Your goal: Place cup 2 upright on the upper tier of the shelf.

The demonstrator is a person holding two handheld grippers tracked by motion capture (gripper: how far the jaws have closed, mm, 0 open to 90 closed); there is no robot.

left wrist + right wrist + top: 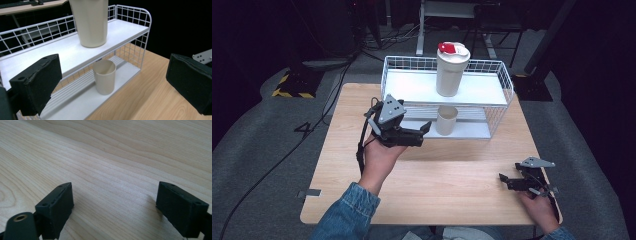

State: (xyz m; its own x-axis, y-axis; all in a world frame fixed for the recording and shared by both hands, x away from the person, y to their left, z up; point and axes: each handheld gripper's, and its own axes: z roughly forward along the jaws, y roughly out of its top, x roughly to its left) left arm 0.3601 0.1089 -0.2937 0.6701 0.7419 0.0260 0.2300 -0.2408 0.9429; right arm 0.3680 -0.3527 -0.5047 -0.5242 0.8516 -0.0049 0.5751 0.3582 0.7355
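Nothing is gripped yet: left gripper (424,131), jaws wide open, nears the small beige cup (104,79) on the rack's lower shelf (82,101); right gripper (507,181) rests open, empty.

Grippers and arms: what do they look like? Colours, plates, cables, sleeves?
Both tools are black with two blocky, matte jaws. The left tool and right tool each carry a grey three-cornered plate on top. A black cable trails from the left one. The left forearm wears a blue denim sleeve.

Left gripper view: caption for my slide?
Open left gripper facing small beige cup on white wire rack's lower shelf.
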